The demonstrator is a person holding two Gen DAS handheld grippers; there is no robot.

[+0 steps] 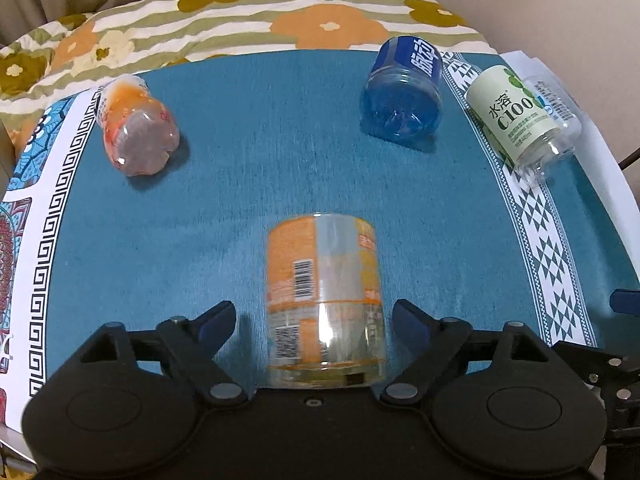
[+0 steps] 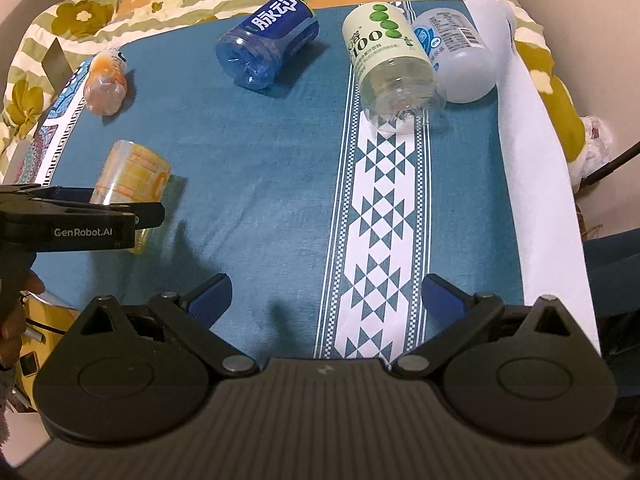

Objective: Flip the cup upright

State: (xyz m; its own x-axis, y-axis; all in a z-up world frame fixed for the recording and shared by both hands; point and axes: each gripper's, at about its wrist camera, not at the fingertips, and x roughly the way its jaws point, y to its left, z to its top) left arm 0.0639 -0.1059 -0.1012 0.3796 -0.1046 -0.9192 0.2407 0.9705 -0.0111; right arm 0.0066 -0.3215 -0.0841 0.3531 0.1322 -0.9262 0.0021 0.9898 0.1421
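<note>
Teal cloth (image 1: 248, 168) covered the desk at frame centre. Low in the left wrist view, the left claw (image 1: 314, 322) stood wide apart around the orange-labelled cup (image 1: 324, 300) — contact unclear, its near end cut off. The right claw (image 2: 326, 294) gaped empty over open cloth.

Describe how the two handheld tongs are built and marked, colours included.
Both tongs, left and right, share one design: matte black bodies with two round hubs, silver rivets and angular black linkage arms ending in dark blue fingertips. The right wrist view shows white "GenRobot.AI" lettering on the left unit's side. No cables or sleeves are clearly visible.
</note>
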